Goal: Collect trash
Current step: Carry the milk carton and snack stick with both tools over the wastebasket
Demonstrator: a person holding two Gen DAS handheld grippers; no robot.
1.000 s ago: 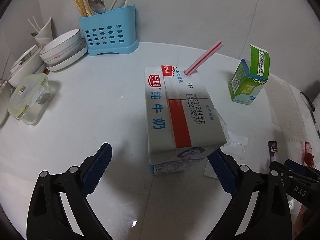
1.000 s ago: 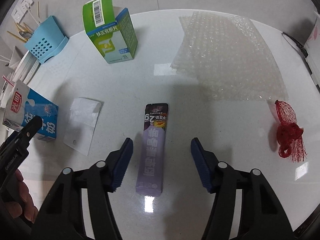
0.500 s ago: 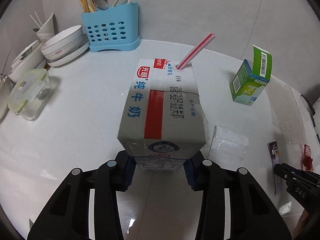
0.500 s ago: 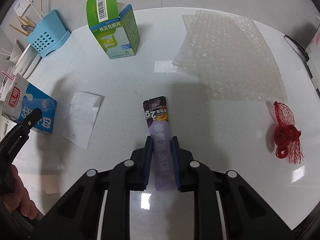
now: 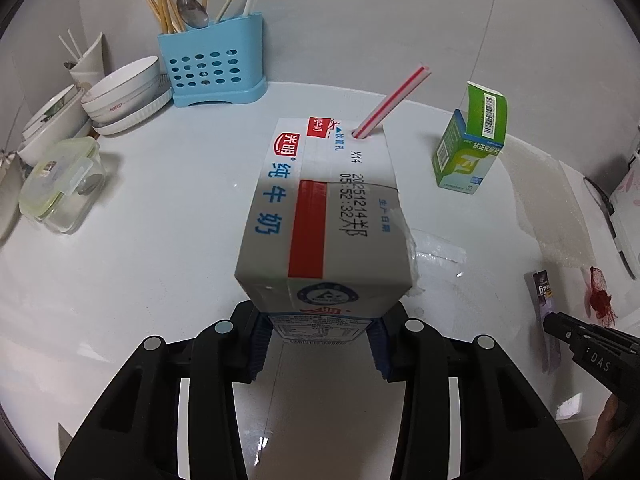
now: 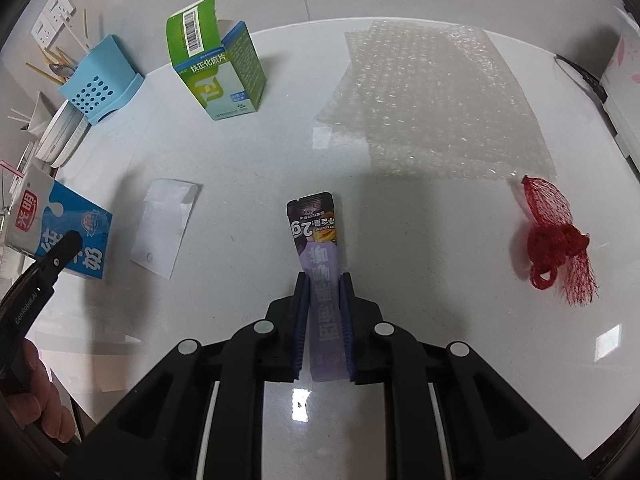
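Left wrist view: left gripper now clamped on milk carton; right gripper, just closed, pinching purple sachet. Both pieces secured, ready for binning.

Cluttered white table

Glossy countertop, paper milk carton

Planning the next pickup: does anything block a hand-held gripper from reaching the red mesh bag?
Nothing visible does. The red mesh bag lies alone on bare table, beside the bubble wrap.
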